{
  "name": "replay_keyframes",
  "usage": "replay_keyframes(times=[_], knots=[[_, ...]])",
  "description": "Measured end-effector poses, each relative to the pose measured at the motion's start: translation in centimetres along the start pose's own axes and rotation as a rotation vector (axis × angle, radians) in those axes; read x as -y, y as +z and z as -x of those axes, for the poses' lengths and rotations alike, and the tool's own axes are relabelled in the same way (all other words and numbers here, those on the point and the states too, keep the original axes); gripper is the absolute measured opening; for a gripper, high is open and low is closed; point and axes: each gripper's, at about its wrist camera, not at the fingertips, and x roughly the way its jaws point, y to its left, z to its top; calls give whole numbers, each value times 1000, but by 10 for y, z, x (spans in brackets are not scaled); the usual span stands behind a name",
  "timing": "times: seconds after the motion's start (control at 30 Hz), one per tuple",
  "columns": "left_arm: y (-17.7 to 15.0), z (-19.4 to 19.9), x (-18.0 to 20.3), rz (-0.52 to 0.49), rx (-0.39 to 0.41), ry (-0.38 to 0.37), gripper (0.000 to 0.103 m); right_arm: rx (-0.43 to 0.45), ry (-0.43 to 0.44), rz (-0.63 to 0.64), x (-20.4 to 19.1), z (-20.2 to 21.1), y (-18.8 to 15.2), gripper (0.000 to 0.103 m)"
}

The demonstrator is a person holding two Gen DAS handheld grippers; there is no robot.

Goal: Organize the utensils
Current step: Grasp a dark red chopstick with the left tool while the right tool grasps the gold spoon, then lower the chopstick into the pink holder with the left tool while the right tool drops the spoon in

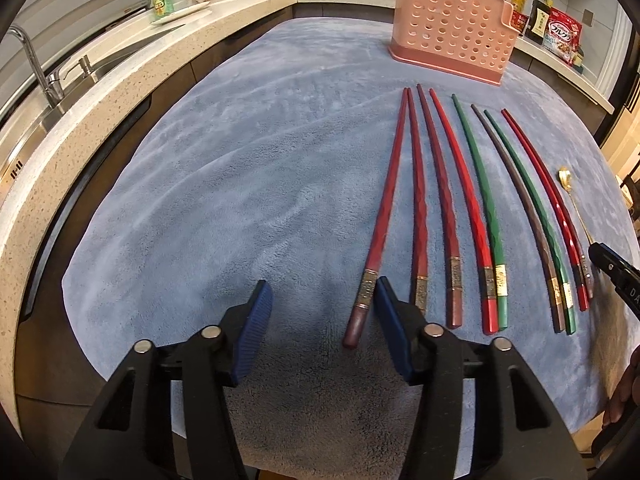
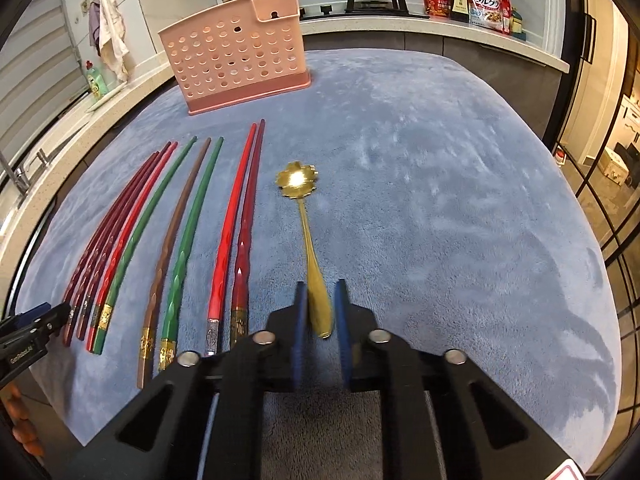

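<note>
The right gripper is closing its blue pads on the broad handle end of the gold flower-bowled spoon, which is lying flat on the blue fleece cloth toward the near edge, just right of the row of chopsticks. The pads look to be against the handle, though full contact is hard to confirm. The grip is sitting very near the handle's tip, so lifting slowly and keeping the spoon level seems wise, lest the bowl swing down.

The left gripper is standing roughly half open with nothing between its jaws, its right pad just beside the leftmost dark red chopstick.

The pink perforated utensil holder is standing near the cloth's far edge. The right half of the cloth is lying bare, giving room to raise the spoon before carrying it over the chopstick tips.
</note>
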Motion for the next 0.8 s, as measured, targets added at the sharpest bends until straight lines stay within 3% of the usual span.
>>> replay_keyframes(times=[0.23,0.43,0.47,0.8], knots=[[0,5,5,-4,-6,-52,14,12,13,-13,3,13,-5,10],[1,14,1,19,-6,-110,8,56,18,-21,7,40,-3,7],[1,18,1,20,2,-118,7,61,19,-22,7,43,-2,2],[18,56,-3,27,90,-129,7,125,31,-26,9,74,15,2]])
